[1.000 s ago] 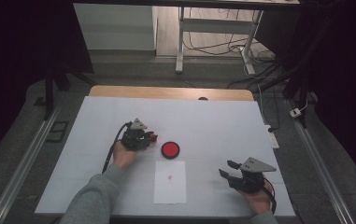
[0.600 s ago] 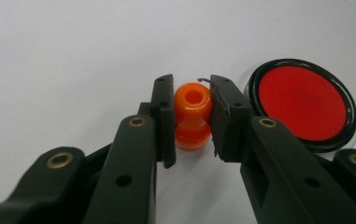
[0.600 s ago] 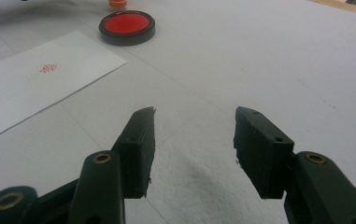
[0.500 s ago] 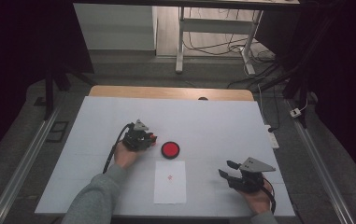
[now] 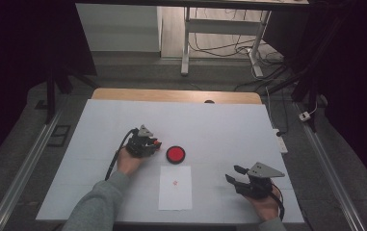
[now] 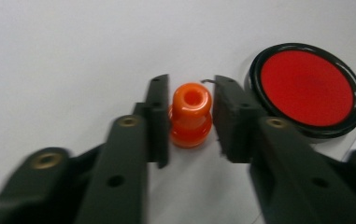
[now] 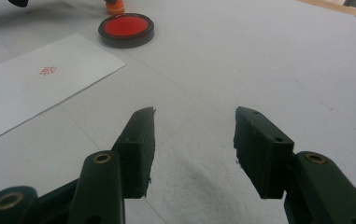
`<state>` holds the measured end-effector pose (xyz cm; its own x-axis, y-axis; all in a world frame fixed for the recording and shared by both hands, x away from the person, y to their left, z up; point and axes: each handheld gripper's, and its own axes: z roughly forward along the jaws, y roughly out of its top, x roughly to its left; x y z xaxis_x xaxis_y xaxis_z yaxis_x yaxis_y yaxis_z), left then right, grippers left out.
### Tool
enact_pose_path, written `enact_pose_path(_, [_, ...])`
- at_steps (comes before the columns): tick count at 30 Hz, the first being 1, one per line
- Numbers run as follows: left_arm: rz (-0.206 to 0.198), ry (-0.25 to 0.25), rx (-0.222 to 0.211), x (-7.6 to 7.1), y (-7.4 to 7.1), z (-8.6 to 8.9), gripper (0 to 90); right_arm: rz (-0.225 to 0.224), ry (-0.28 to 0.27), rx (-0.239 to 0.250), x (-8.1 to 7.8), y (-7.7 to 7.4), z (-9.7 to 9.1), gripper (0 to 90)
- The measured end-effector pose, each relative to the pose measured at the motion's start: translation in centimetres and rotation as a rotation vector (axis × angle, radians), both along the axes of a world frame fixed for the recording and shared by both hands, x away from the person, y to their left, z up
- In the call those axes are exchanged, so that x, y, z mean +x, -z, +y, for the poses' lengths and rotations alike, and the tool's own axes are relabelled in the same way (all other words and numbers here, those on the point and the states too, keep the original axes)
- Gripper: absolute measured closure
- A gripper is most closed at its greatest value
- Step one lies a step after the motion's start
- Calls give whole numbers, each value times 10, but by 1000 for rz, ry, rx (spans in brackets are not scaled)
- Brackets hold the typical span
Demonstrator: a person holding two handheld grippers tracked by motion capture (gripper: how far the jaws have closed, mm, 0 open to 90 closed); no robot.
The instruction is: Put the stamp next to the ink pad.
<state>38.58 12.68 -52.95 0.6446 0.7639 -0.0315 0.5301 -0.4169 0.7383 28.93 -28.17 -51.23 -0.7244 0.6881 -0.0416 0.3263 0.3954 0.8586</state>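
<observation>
High view | left tool level, just opened around orange stamp

Left gripper jaws just opened a bit; orange stamp between them, small gap at one side, standing on table.

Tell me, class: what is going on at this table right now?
A person works with a gripper in each hand. The left gripper has just been opening its jaws around an orange stamp that stands upright on the table, beside a red ink pad. A gap shows at one pad, so the stamp looks released. A sheet of paper bearing a small red mark lies nearby. The right gripper rests open, apart, holding nothing.
</observation>
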Motion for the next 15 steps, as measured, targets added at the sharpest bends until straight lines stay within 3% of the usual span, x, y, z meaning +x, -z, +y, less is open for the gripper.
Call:
enact_pose_path(2, [-32,-3,2,-2,-4,-2,516,0,-8,6,0,0,0,477])
enact_pose_path(6, [-53,1,-38,-8,-13,-2,392,-1,-8,4,0,0,0,477])
enact_pose_path(9, [-51,19,-55,-12,-18,-1,350,-2,-7,1,-1,0,0,477])
enact_pose_path(15, [-8,61,-57,-25,-28,3,316,-7,-10,-2,-2,-1,-1,476])
